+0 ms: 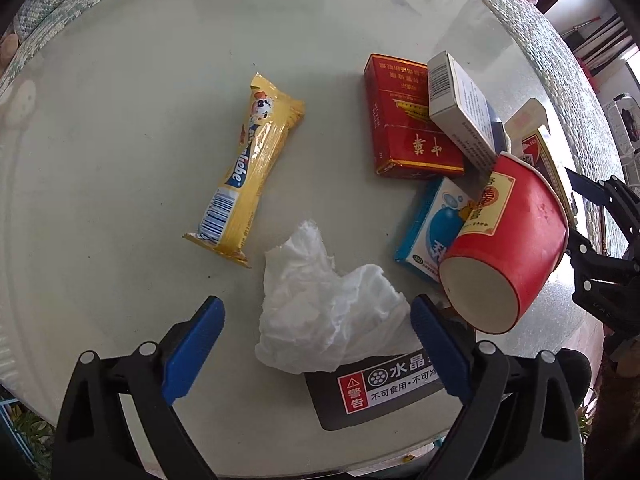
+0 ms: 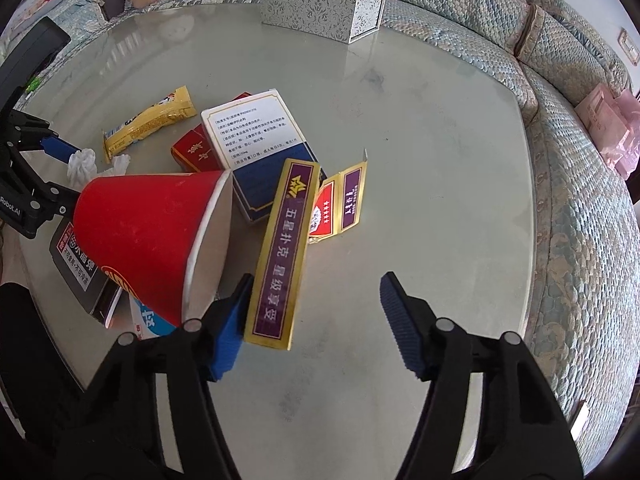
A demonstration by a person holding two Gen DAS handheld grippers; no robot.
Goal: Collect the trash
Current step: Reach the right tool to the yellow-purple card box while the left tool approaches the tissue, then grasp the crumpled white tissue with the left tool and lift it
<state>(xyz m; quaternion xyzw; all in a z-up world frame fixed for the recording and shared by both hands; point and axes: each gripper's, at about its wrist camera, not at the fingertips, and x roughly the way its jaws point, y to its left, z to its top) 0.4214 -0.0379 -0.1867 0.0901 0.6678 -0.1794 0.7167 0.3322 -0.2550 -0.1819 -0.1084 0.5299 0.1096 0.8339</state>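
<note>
On the pale glass table [image 1: 120, 160] the trash lies in a loose heap. The left gripper [image 1: 316, 344] hangs over a crumpled tissue [image 1: 324, 316] with its jaws wide; the tissue sits between the blue pads, and the right-hand pad looks to be just at its edge. Under the tissue's near end lies a dark packet [image 1: 372, 396] with a red warning label. Beyond the tissue, a yellow wrapper [image 1: 248, 168] lies apart to the left. To the right, a red carton [image 1: 400, 128] has a white box [image 1: 460, 108] leaning across it, and a red cup [image 1: 516, 240] lies tipped on its side over a blue box [image 1: 432, 224]. The right gripper [image 2: 316, 320] stands partly open beside the cup's mouth; a purple-and-gold card box [image 2: 280, 256] rests against its left pad, while the right pad is clear of it. A patterned tissue box [image 2: 320, 12] stands at the table's far edge.
</note>
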